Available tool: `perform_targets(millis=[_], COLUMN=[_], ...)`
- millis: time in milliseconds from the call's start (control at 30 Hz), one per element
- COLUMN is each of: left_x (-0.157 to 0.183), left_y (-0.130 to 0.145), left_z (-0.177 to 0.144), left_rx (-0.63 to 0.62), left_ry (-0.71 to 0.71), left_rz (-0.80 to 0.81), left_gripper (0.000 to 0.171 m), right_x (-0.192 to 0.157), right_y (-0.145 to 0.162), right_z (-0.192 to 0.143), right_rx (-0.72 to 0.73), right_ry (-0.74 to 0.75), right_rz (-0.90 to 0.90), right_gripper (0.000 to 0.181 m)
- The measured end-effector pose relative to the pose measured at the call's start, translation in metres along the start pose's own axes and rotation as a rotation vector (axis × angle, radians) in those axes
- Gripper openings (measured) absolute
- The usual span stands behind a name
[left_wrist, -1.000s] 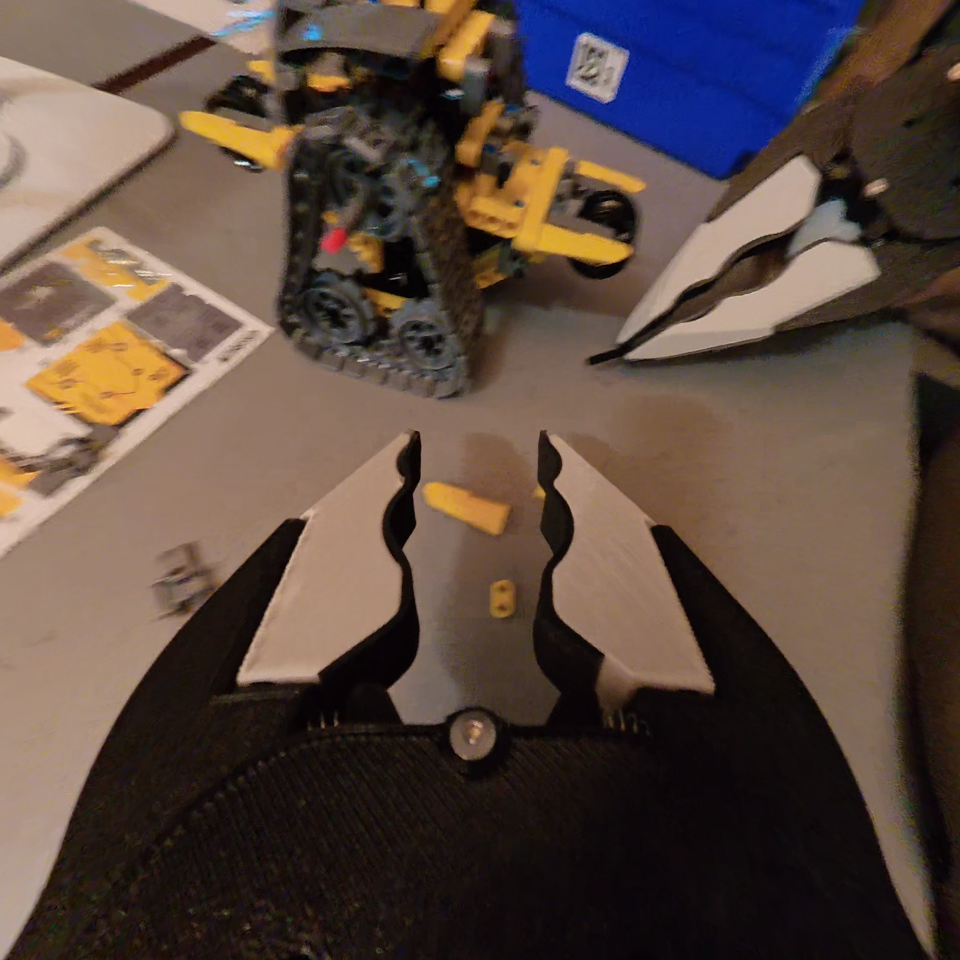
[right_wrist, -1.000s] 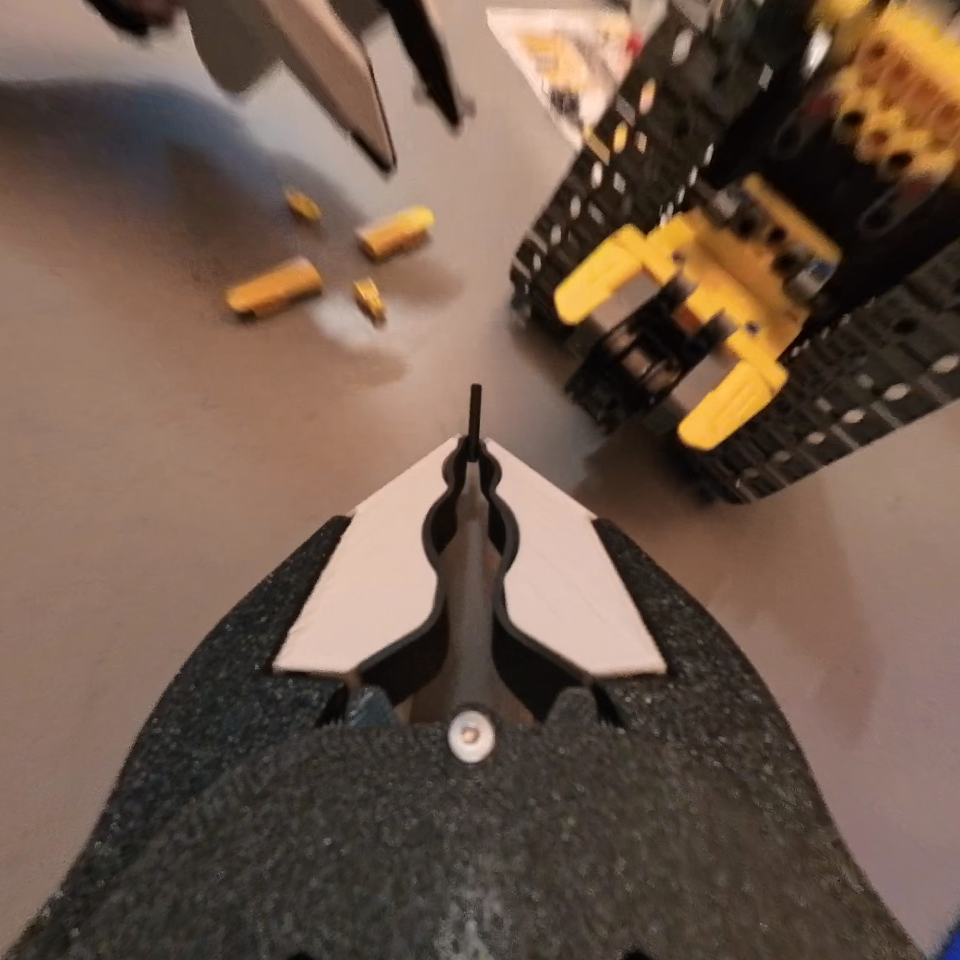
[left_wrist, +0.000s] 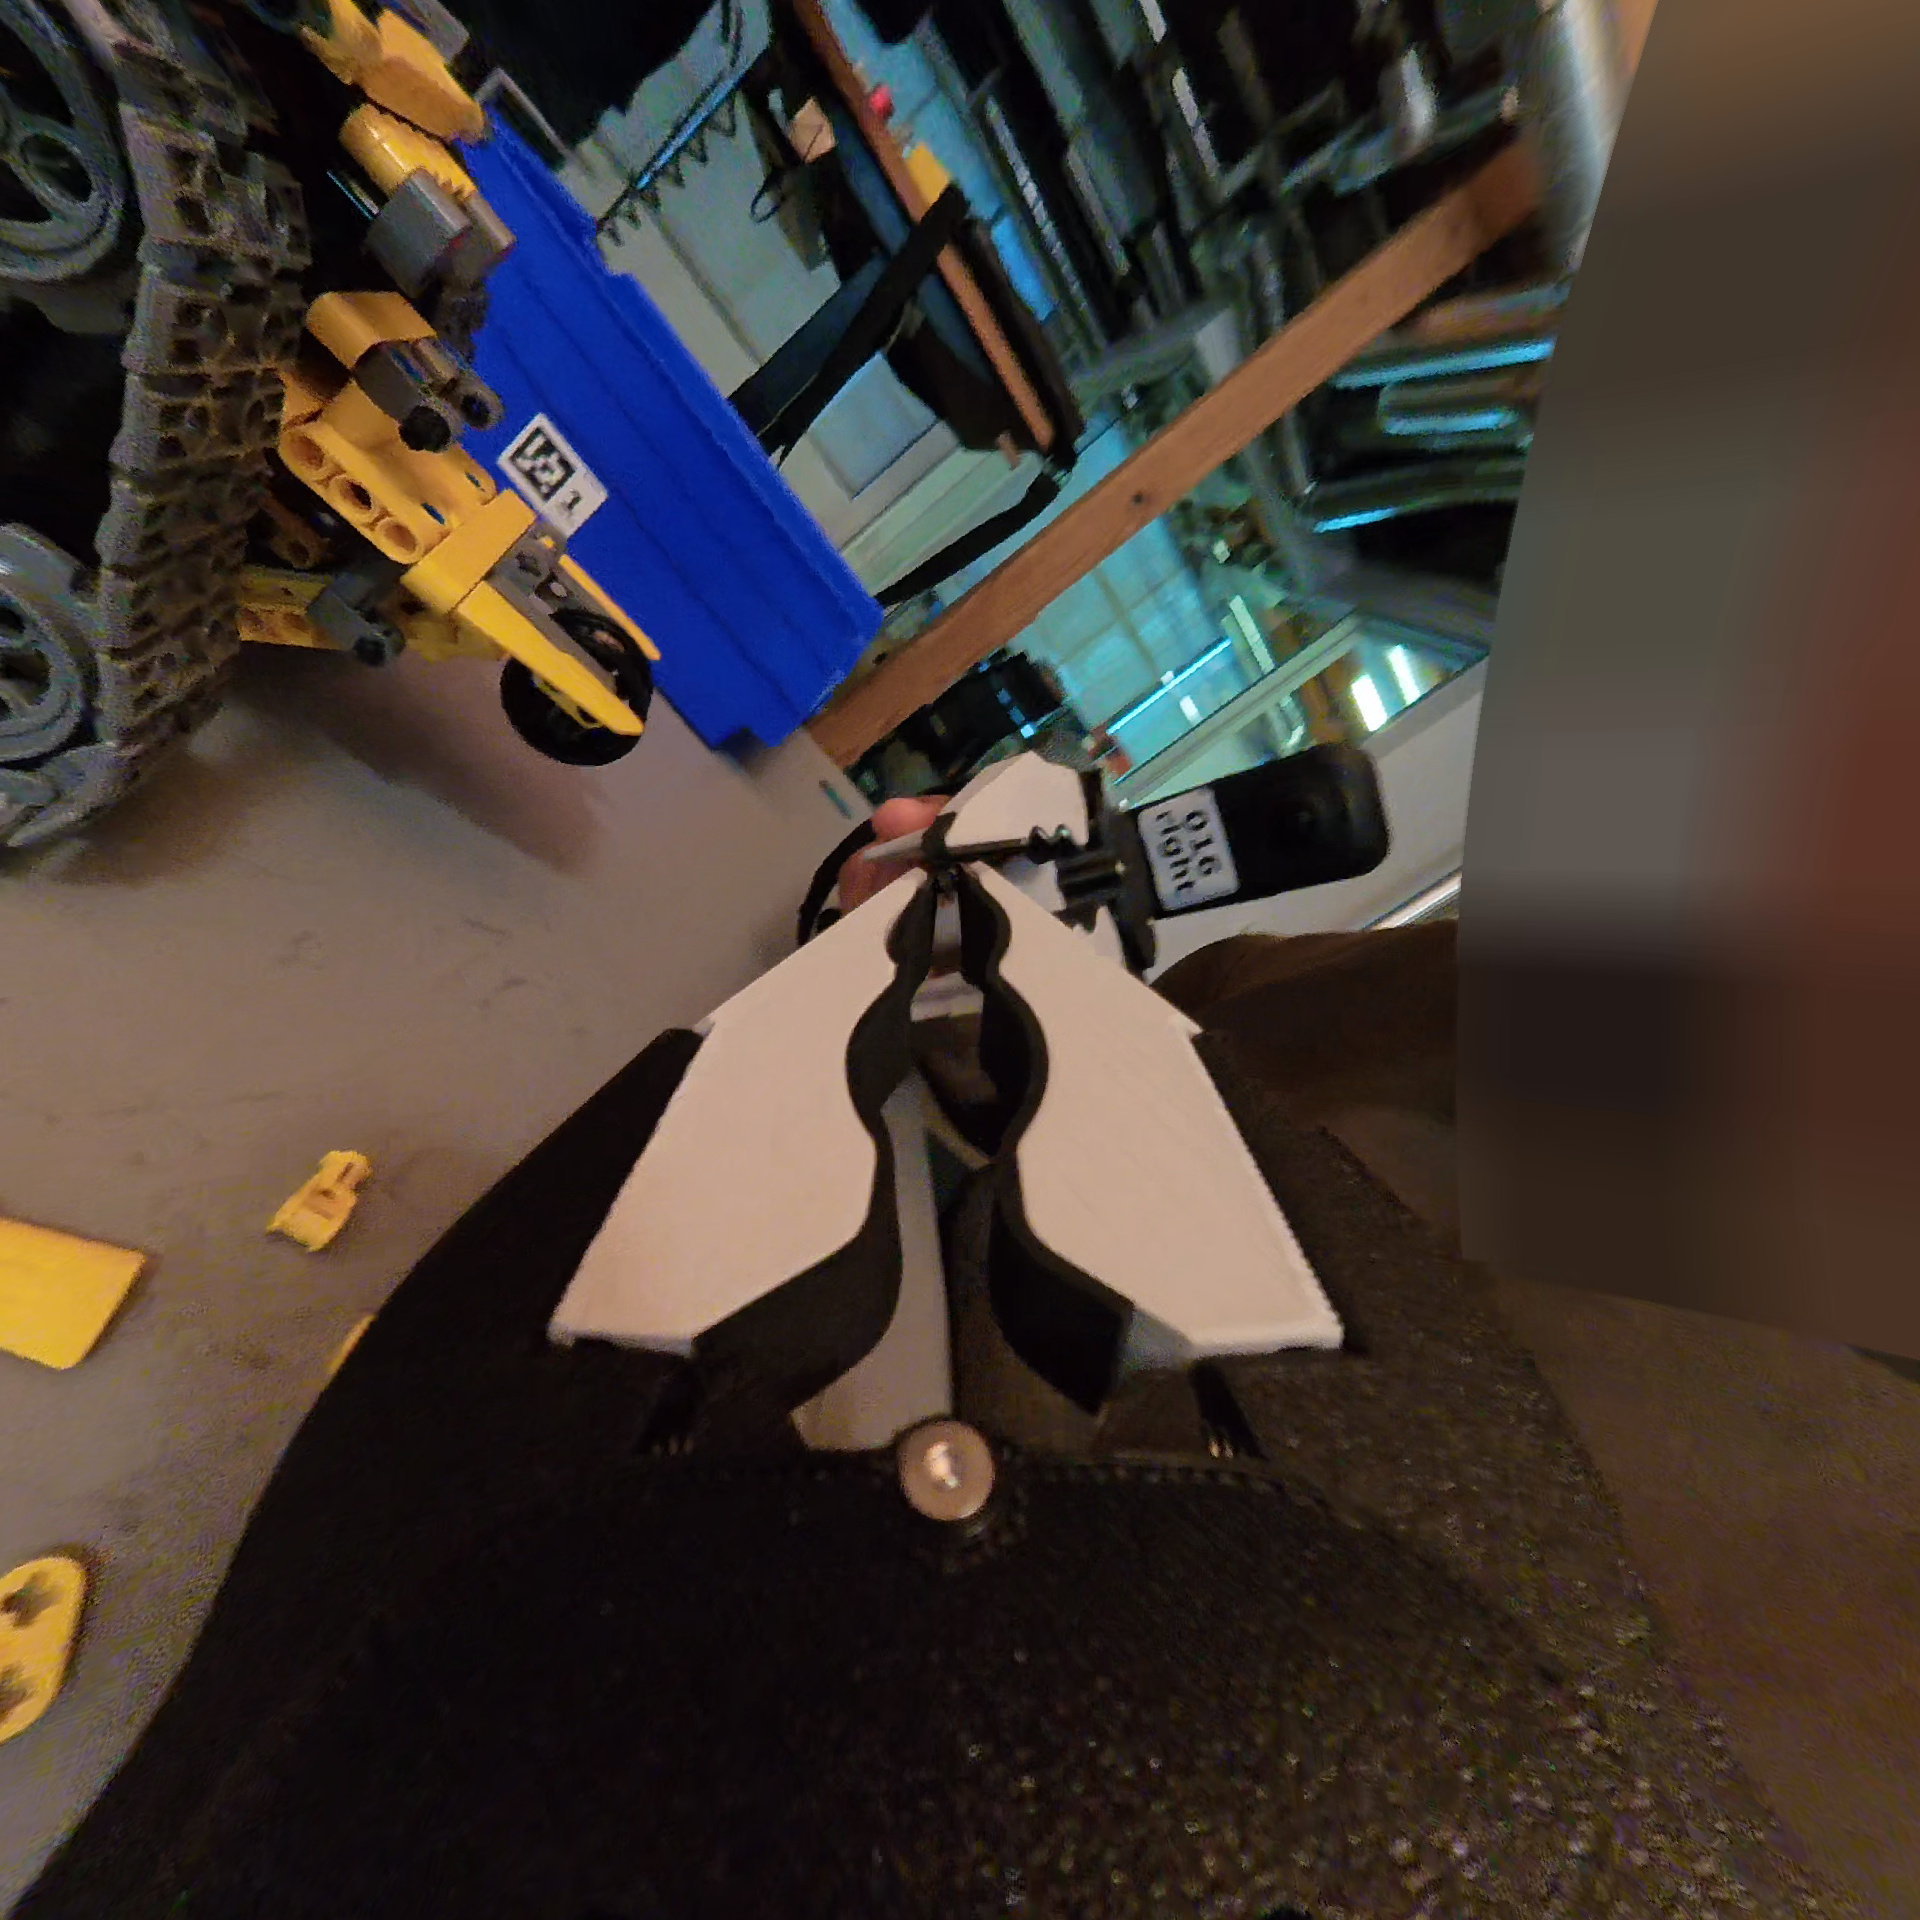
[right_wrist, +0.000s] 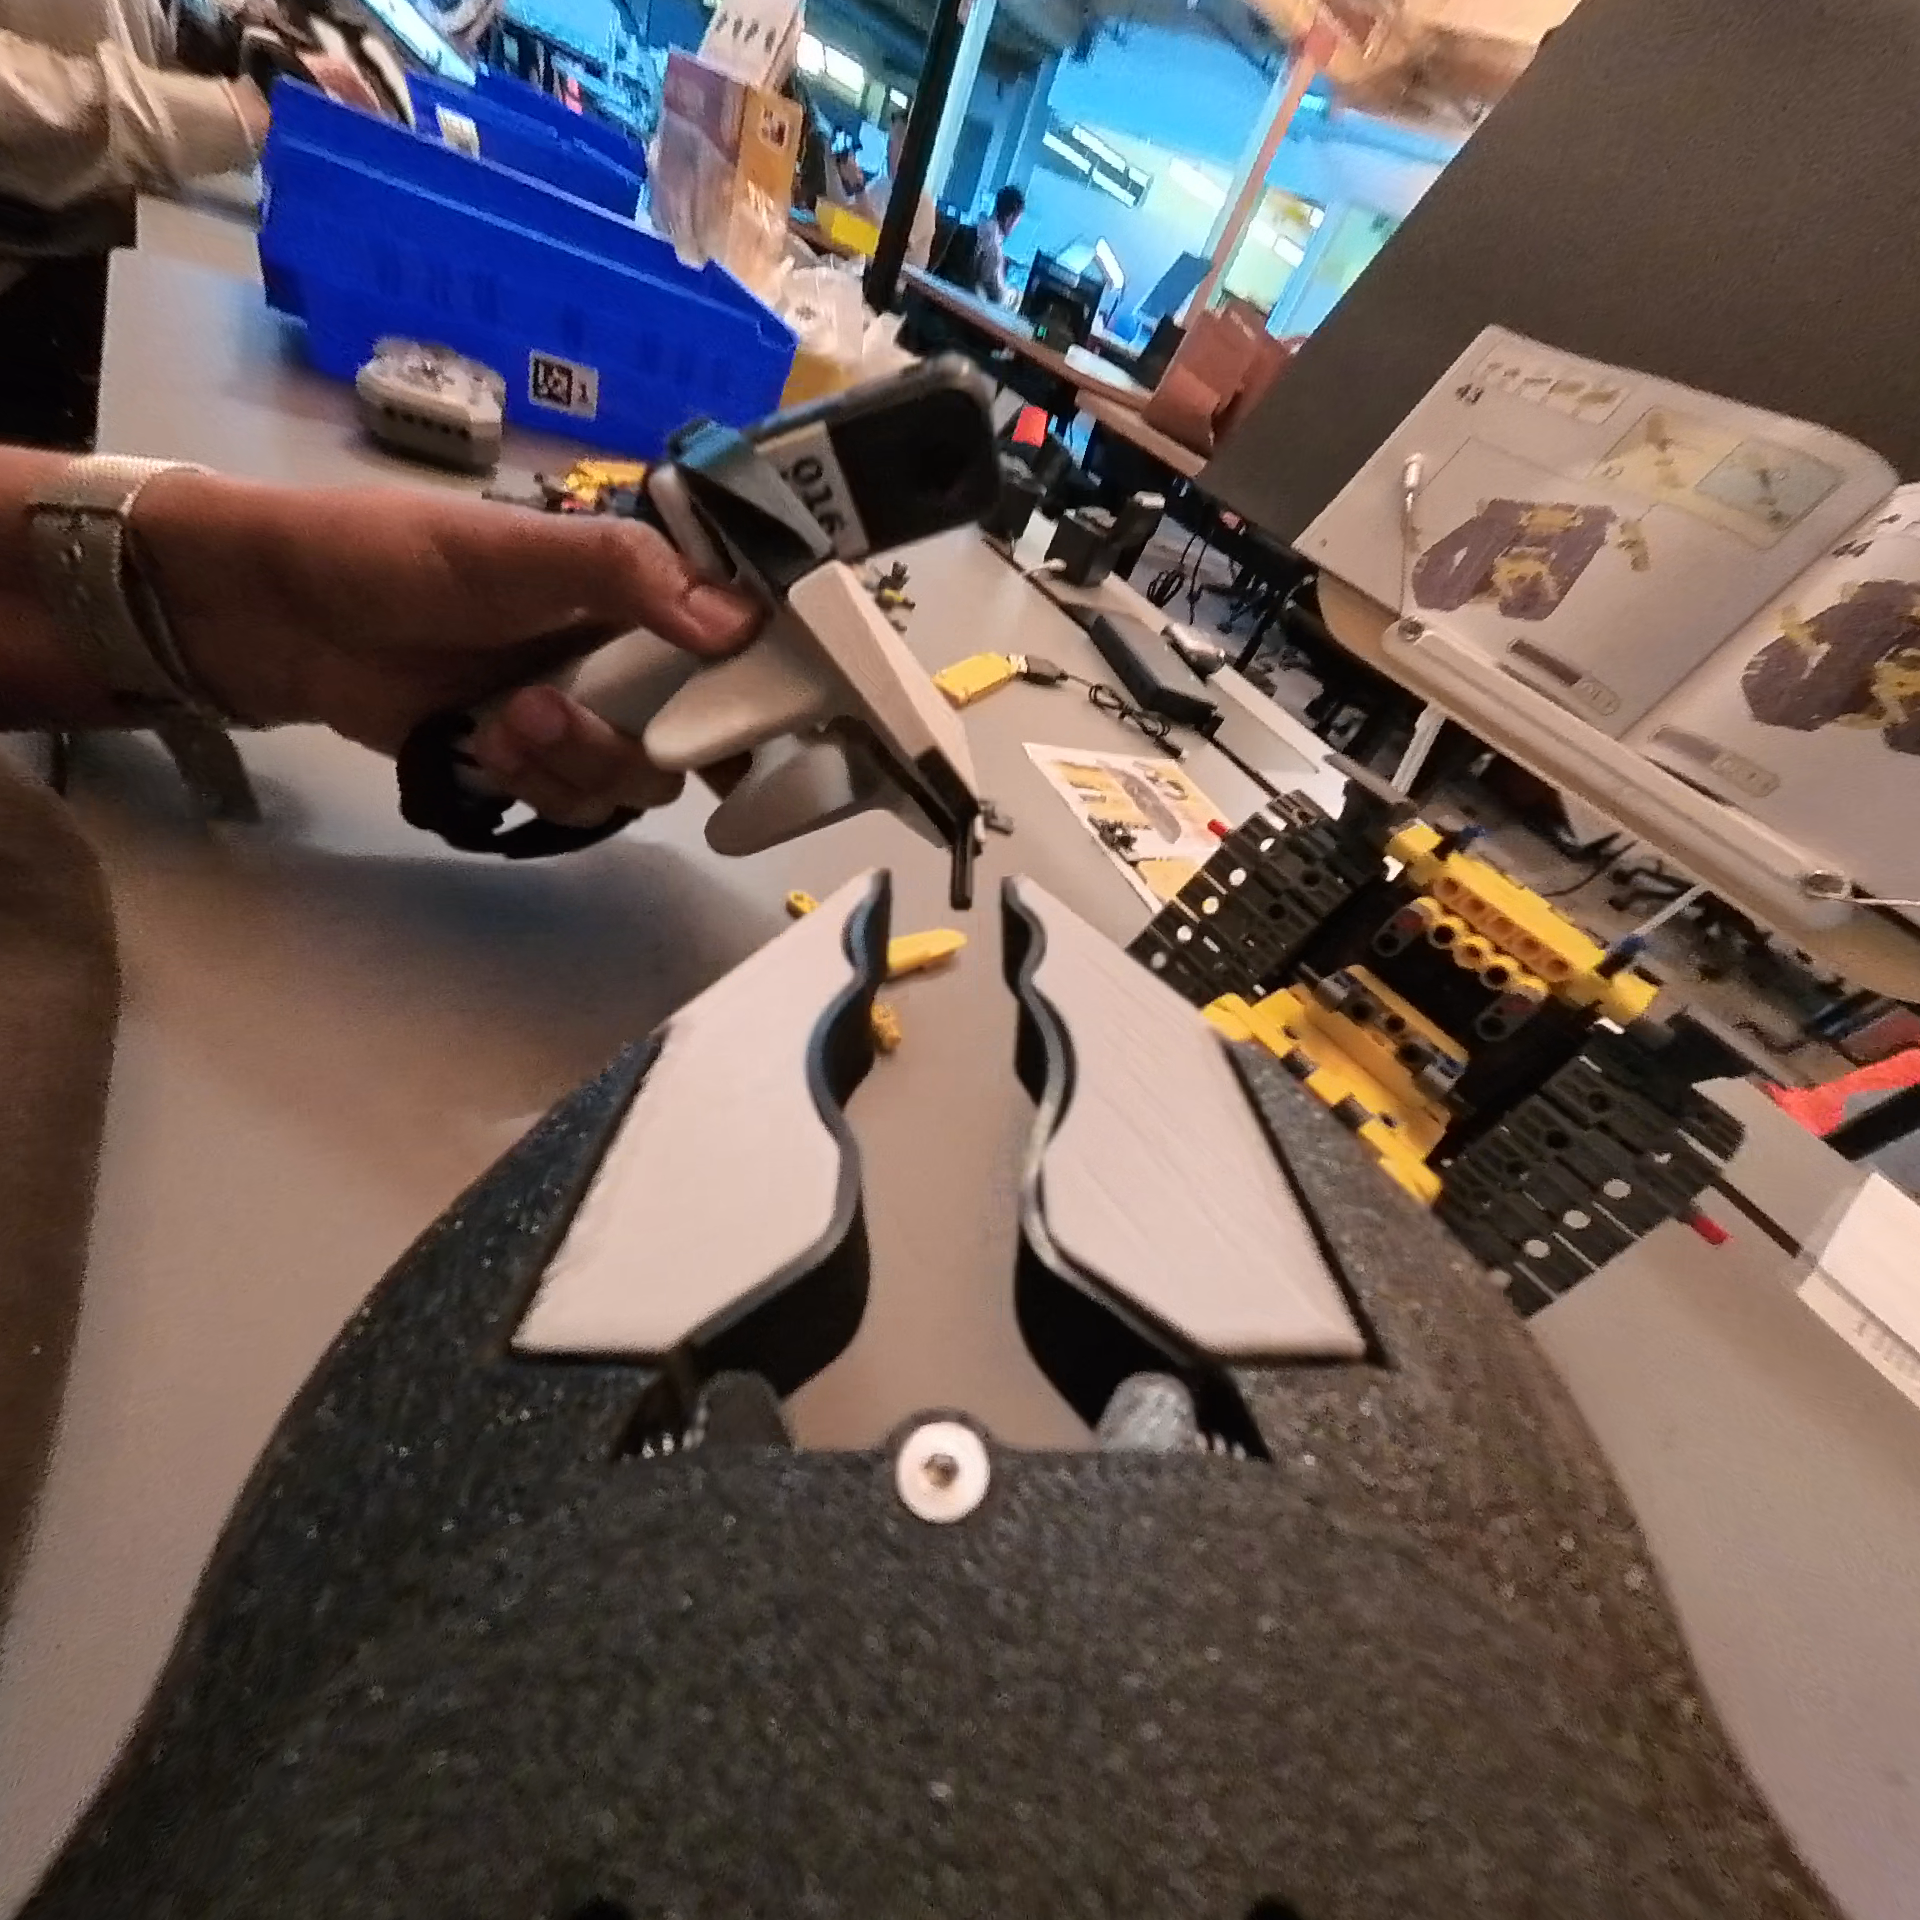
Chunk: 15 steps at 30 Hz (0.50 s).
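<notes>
The left gripper (left_wrist: 940, 894) is closed at its tips, pinching a thin black rod (left_wrist: 987, 847) that lies crosswise across the fingertips. In the right wrist view a hand (right_wrist: 416, 623) holds this gripper (right_wrist: 971, 816) in the air to the left of the tracked model (right_wrist: 1455, 997), and the rod (right_wrist: 963, 868) hangs down from its tips, clear of the bench (right_wrist: 312, 987)

The right gripper (right_wrist: 945, 881) is open and holds nothing, its jaws well apart; the lower end of the rod sits just above the gap between its fingertips without touching either

The tracked model, built of black tread links and yellow beams, stands on the bench to the right of both grippers. Small loose yellow pieces (right_wrist: 925, 948) lie on the bench left of the model, below the rod. A printed sheet (right_wrist: 1132, 800) lies flat just behind the model, an open instruction booklet (right_wrist: 1558, 540) stands propped beyond it, and a blue bin (right_wrist: 468, 260) sits far to its left
</notes>
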<state>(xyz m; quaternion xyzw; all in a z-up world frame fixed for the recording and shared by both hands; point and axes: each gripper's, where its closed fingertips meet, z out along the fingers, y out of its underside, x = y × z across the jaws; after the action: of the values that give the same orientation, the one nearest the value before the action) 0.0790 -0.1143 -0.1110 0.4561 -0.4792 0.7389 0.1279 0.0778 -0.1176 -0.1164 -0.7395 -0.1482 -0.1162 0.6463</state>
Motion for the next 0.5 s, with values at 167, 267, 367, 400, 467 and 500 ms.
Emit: perform_targets(millis=[167,267,367,400,467,500], left_x=[0.010,0.015,0.019,0.021,0.024,0.026], left_y=[-0.001,0.000,0.000,0.000,-0.001,-0.001], left_z=[0.002,0.003,0.005,0.005,0.006,0.006], left_rx=[0.041,0.042,0.037,0.038,0.040,0.042], left_ry=[0.108,0.141,0.160,0.166,0.181,0.186], left_rz=[-0.084,-0.096,-0.084,-0.077,-0.072,-0.070], left_gripper=[0.000,0.001,0.001,0.001,0.001,0.001], right_x=[0.004,0.001,0.000,0.000,0.002,0.002], right_y=[-0.012,-0.018,-0.020,-0.021,-0.023,-0.024], right_z=[-0.003,-0.004,-0.004,-0.004,-0.005,-0.005], right_rx=[0.078,0.112,0.129,0.138,0.156,0.162], right_ry=[0.058,0.053,0.036,0.029,0.024,0.018], right_rz=[-0.064,-0.076,-0.023,-0.002,0.036,0.048], right_gripper=[0.020,0.015,0.013,0.011,0.007,0.006])
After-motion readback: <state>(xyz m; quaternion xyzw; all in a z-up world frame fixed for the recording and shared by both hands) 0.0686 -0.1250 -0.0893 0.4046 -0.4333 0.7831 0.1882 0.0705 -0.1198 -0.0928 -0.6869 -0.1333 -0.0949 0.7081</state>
